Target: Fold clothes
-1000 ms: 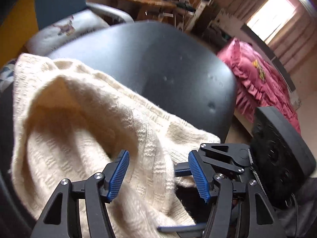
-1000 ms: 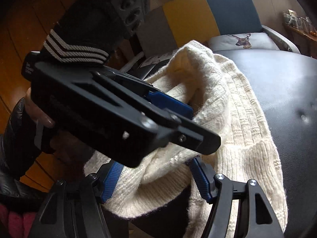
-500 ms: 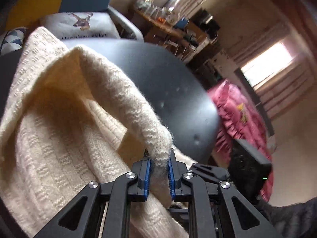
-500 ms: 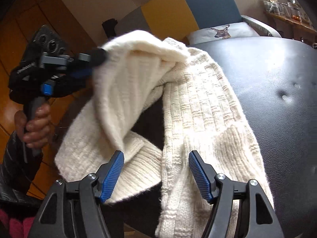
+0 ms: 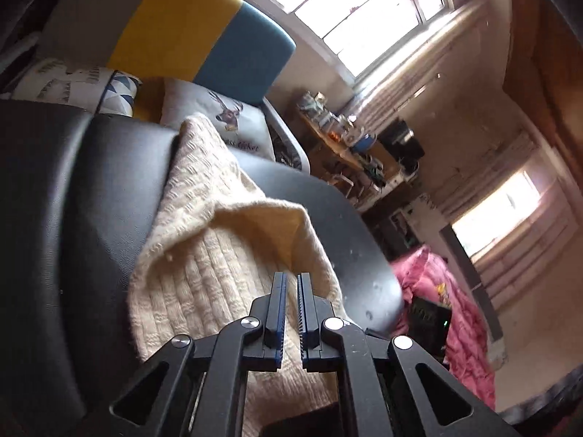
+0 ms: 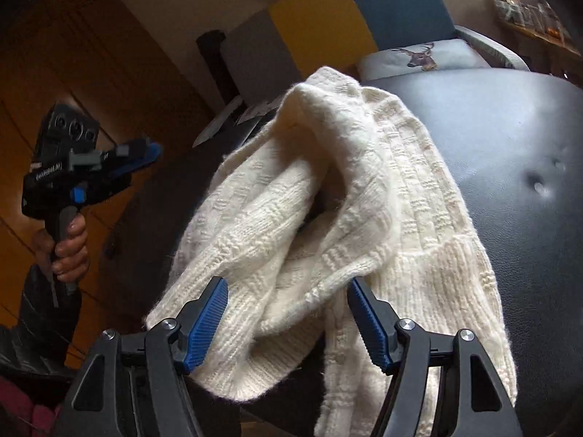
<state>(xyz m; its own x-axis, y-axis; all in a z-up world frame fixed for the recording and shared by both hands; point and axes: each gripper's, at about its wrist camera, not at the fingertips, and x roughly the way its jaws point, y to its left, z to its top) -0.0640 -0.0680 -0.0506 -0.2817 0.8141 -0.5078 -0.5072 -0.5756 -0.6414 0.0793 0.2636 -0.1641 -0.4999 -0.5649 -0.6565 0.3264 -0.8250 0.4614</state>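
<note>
Sweater (image 6: 349, 225): lying bunched on black tabletop (image 6: 510, 153). Left gripper (image 5: 290, 284): jaws just closing, nearly shut, empty, clear of sweater. Right gripper (image 6: 288, 313): jaws gaping wide, straddling sweater's folds, not pinching.

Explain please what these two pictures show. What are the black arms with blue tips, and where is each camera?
There is no robot here. A person holds a gripping tool in each hand, and each tool carries a wide-angle camera that looks along its two blue-padded fingers. One picture comes from the left tool and the other from the right tool, so the fingers fill the bottom of each picture. A cream knitted sweater lies bunched on a black padded surface. The right tool is open, with the sweater just past its pads. In the right view, a hand holds the left tool off to the side, clear of the sweater. Its jaws have just been closing, with nothing between them.
</note>
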